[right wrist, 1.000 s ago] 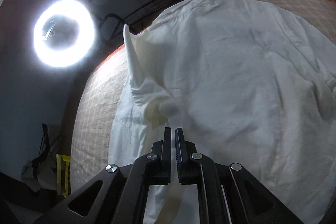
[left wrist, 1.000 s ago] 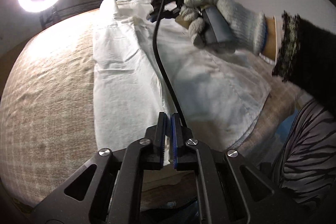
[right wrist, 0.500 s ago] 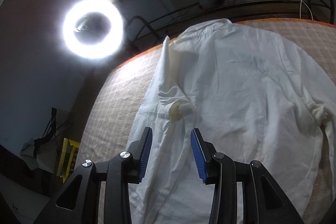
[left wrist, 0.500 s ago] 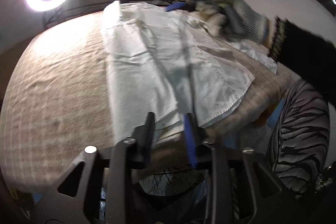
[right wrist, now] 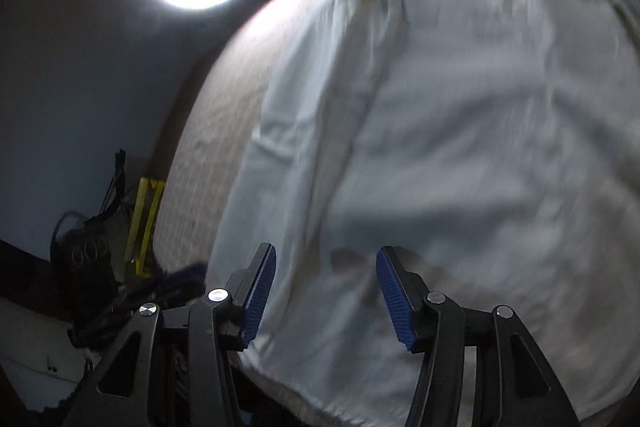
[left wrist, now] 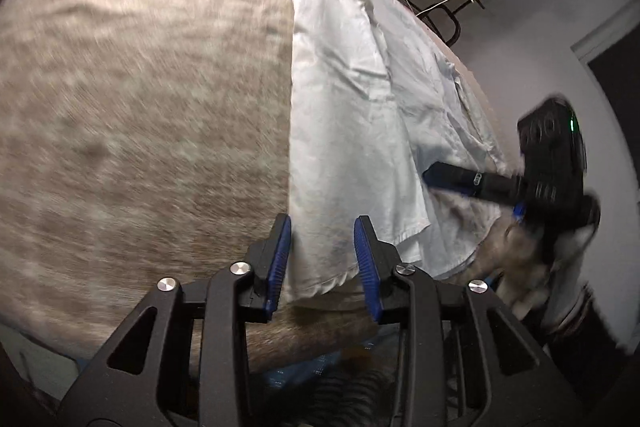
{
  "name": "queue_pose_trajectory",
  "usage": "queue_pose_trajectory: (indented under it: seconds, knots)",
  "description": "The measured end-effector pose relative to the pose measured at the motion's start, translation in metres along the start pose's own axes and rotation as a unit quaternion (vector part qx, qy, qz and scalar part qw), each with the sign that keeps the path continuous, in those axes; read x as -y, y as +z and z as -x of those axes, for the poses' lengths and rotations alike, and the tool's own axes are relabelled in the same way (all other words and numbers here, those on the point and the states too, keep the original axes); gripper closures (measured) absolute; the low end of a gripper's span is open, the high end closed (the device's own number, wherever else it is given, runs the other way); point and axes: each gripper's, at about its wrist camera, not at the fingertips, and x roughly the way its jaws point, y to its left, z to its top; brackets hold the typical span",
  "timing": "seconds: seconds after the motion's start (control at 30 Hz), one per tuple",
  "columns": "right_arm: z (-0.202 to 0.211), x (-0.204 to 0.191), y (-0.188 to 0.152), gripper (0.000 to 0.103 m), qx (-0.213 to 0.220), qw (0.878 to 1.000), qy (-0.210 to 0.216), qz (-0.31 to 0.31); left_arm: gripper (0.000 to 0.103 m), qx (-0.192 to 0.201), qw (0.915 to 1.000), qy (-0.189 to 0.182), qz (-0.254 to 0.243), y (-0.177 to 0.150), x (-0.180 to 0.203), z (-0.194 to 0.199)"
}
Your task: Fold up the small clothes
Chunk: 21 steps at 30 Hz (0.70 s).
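Motion blur smeared the checked tablecloth (left wrist: 140, 107) and the gloved hand (left wrist: 560, 247); the white shirt (right wrist: 460, 147) ran off the right edge.

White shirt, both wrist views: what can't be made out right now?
- White shirt, right wrist view: motion blur smears the folds; right side cut off by the frame edge.
- Shirt hem, left wrist view: the left gripper, jaws closing, hides part; contact unclear.
- Right gripper, left wrist view: blurred; its opening jaws unreadable there.
- Gloved hand: smeared by blur.
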Motion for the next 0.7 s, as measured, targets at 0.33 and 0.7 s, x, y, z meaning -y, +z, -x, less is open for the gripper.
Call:
queue_pose_trajectory:
  seconds: [0.33, 0.7]
  knots:
    - [-0.012, -0.036, -0.008, 0.095, -0.007, 0.996, -0.05, 0.077, 0.101, 0.021, 0.9991, 0.031, 0.021, -0.016, -0.006, 0.01]
    - [0.016, -0.022, -0.015, 0.071, 0.02, 0.995, -0.061, 0.074, 0.086, 0.053, 0.9954, 0.08, 0.004, -0.018, -0.006, 0.025]
